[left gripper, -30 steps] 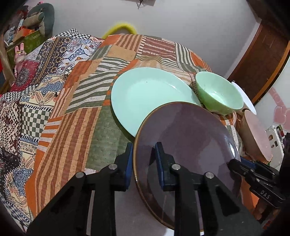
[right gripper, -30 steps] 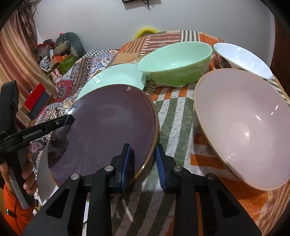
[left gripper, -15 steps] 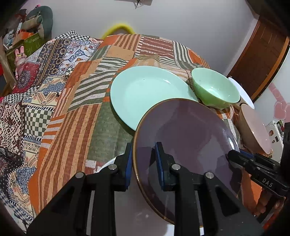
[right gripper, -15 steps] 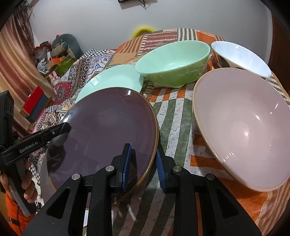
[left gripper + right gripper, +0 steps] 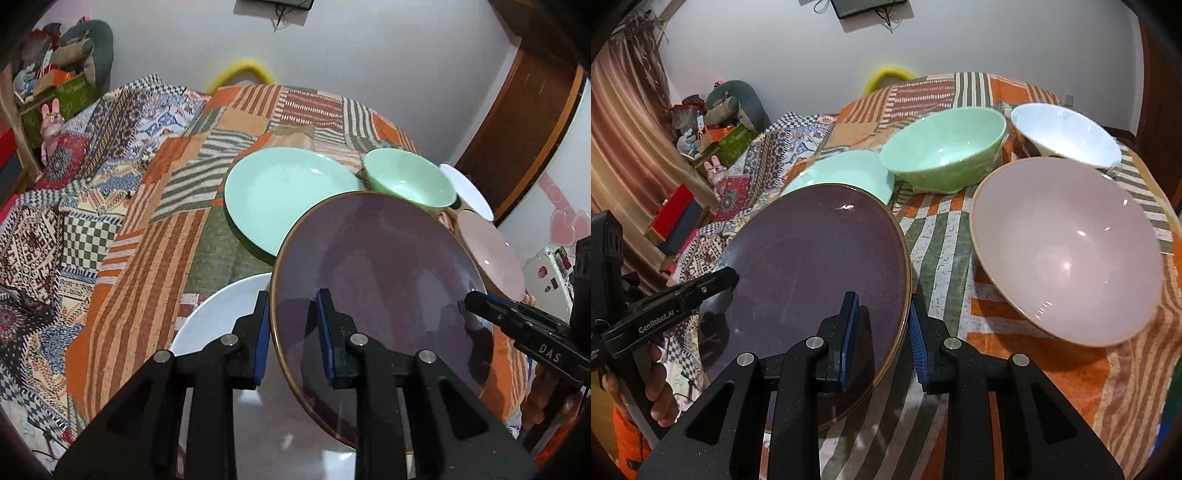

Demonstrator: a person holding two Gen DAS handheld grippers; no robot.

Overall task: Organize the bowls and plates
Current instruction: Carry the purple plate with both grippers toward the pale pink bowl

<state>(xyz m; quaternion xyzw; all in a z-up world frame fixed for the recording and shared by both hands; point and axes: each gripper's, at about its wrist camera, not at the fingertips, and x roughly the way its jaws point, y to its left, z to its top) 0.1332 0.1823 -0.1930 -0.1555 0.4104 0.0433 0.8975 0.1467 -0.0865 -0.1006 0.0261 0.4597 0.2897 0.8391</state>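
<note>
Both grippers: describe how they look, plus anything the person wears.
Left gripper and right gripper are alike: matte black angular two-finger frames, silver pivot screws, blue ribbed pads. White lettering: "GenRobot.AI" on the left one, "DAS" on the right. An orange sleeve shows below the left hand.

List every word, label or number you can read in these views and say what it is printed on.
"DAS": on the right gripper, along its black finger, in the left wrist view.
"GenRobot.AI": on the left gripper, along its black finger, in the right wrist view.
Stickers on the white case: too small to read.
The plates and bowls carry no text.
</note>
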